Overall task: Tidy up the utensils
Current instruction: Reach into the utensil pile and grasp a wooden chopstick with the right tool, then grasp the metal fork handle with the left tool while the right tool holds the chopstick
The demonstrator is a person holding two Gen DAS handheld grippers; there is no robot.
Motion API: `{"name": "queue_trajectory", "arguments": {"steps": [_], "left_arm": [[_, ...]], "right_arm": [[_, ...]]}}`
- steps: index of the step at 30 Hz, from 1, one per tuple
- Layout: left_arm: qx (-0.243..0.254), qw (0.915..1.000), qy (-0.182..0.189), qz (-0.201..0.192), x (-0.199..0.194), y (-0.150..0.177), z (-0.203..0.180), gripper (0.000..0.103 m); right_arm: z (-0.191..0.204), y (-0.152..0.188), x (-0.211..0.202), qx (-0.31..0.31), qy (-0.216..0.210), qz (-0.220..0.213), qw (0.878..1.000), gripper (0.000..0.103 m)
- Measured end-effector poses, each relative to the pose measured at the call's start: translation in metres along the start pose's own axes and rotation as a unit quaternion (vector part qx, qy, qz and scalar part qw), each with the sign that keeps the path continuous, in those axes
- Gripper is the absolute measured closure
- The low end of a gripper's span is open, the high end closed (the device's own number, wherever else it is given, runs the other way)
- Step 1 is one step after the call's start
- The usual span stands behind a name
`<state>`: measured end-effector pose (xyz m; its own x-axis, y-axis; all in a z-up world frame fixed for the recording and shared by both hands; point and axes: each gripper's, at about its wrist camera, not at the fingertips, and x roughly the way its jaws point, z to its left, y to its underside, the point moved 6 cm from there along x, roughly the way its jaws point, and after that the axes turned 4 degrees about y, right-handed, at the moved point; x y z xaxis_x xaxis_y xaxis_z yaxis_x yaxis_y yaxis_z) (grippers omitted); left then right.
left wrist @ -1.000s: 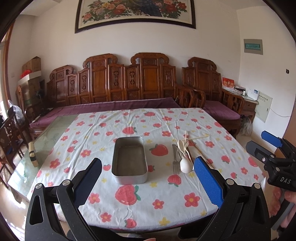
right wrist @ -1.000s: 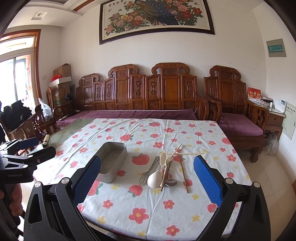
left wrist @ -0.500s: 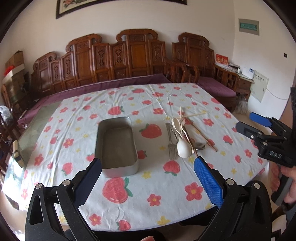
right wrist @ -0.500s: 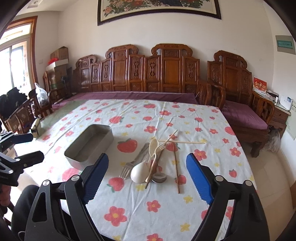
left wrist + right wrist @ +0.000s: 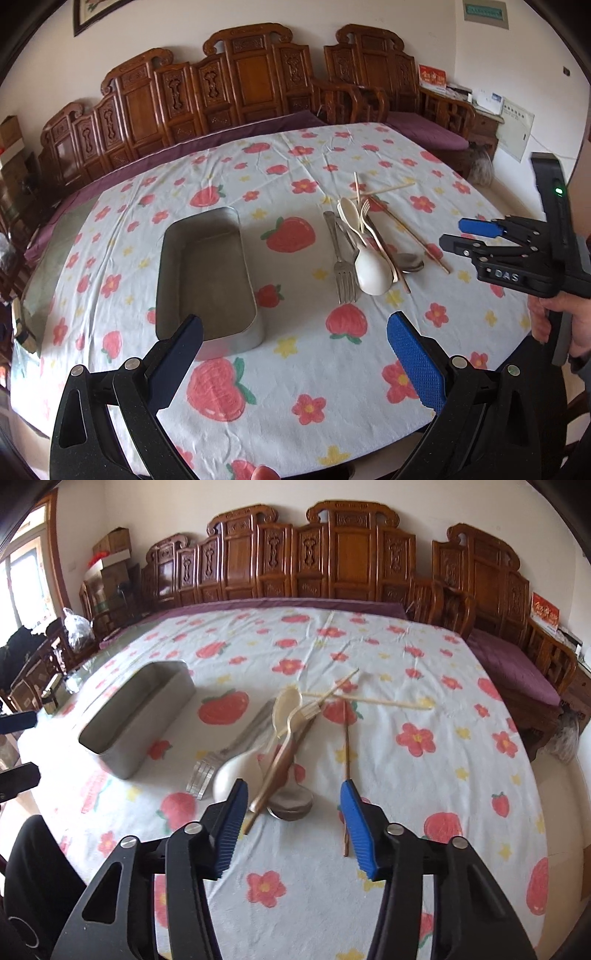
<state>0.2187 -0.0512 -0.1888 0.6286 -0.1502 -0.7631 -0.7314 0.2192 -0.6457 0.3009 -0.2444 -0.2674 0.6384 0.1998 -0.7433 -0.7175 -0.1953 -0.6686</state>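
Right gripper has been lowered over the utensil pile near the table's right edge, jaws closing, nothing clamped yet. Left gripper is held apart by the empty tin; first pick judged imminent.

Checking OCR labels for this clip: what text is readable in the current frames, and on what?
"DAS": raised letters on the black body of the right tongs, seen from the left wrist camera.
Red and gold card on the wooden side cabinet: characters too blurred to read.
Green wall plaque: too small to read.
White wall chart: too small to read.
Nothing readable on the grey metal tray or utensils.
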Motion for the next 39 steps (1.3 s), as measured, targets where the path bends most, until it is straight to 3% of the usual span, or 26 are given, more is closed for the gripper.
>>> {"name": "queue_trajectory", "arguments": {"steps": [4,10,15,20,22,27,33,39], "left_arm": [[-0.003,0.9995,0.031,0.007,0.011,-0.003,-0.007,0.006],[-0.006,0.9989,0.044,0.015,0.029,-0.013,-0.016,0.006],[0.008,0.9984,0.054,0.013,0.040,-0.023,-0.028,0.006],[0.007,0.9982,0.057,0.019,0.055,-0.034,-0.029,0.006],[0.004,0.9975,0.066,0.024,0.062,-0.039,-0.029,0.009],[-0.019,0.9946,0.093,0.043,0.084,-0.048,-0.030,0.028],[-0.055,0.9869,0.125,0.085,0.122,-0.056,-0.030,0.051],[-0.069,0.9812,0.121,0.134,0.161,-0.060,-0.031,0.072]], "right_arm": [[-0.015,-0.001,0.033,0.004,0.002,0.028,1.000,0.063],[-0.031,-0.012,0.078,-0.002,0.011,0.066,0.998,0.070],[-0.037,-0.012,0.105,-0.009,0.028,0.098,0.995,0.083],[-0.045,-0.002,0.109,0.003,0.029,0.108,0.994,0.097],[-0.050,0.003,0.104,0.018,0.021,0.118,0.993,0.097],[-0.053,0.018,0.090,0.025,0.022,0.130,0.991,0.097],[-0.056,0.029,0.081,0.027,0.019,0.114,0.993,0.097],[-0.060,0.031,0.079,0.028,0.003,0.102,0.994,0.097]]}}
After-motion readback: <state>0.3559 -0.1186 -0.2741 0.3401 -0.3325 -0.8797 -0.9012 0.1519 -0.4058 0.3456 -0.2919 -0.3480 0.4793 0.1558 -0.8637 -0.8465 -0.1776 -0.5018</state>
